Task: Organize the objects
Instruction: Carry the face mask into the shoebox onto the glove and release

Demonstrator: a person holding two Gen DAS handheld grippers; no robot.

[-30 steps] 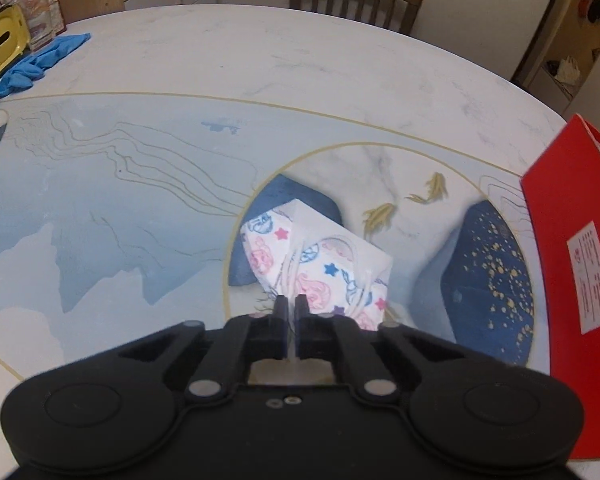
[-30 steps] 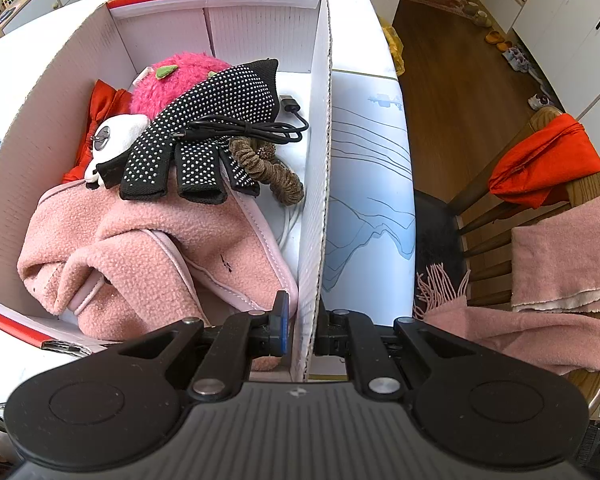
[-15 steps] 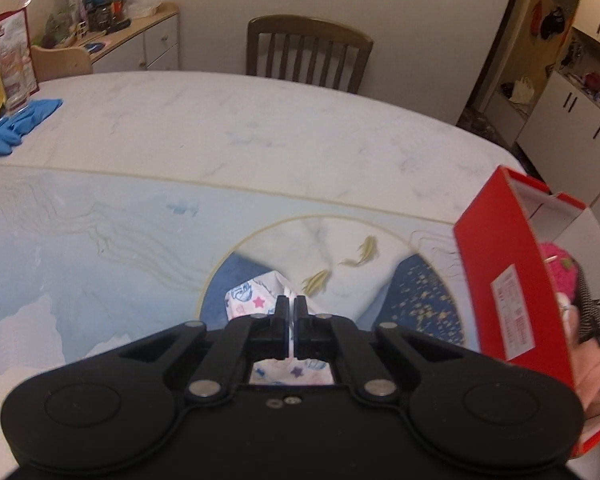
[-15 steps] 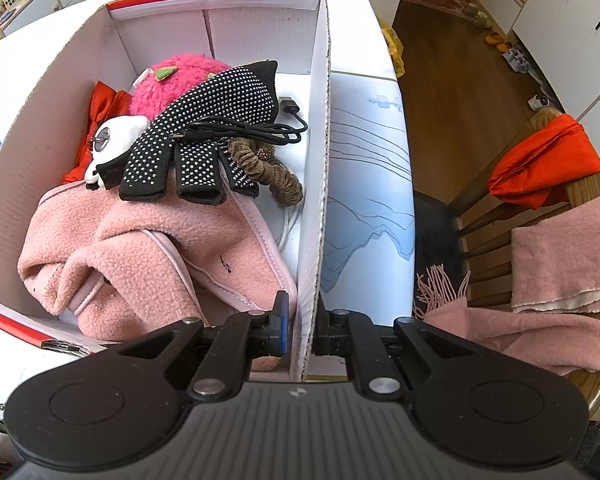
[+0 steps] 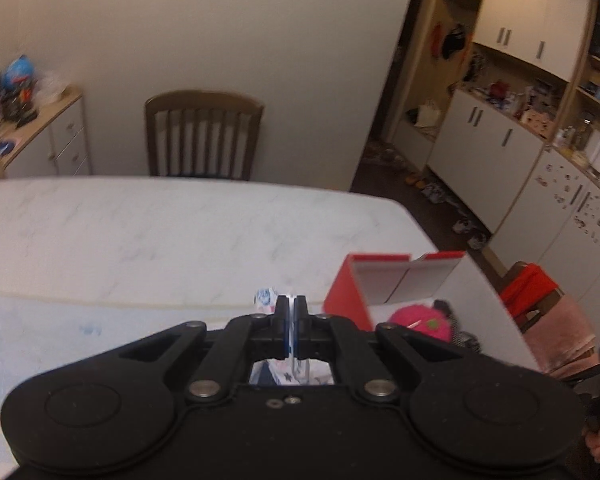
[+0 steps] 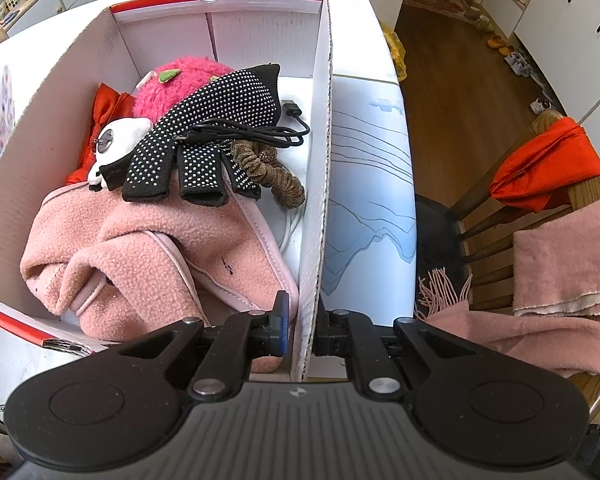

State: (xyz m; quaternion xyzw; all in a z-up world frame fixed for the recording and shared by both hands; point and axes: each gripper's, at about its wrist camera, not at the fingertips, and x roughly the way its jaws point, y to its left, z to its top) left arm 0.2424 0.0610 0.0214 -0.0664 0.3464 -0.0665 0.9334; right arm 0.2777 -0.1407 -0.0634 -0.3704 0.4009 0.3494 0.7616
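Above the bench (image 5: 180,220), your left gripper (image 5: 290,312) pinches the patterned packet (image 5: 265,299); right gripper (image 6: 300,316) clamps the box wall (image 6: 320,160). Carry over the rim, release onto the pink fleece (image 6: 148,252).

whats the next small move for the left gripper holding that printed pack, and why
Probably carry it right, over the open red box, then let go. The left gripper is shut on the printed pack, lifted above the table, with the box just to its right. The right gripper is clamped on the box wall, steadying it.
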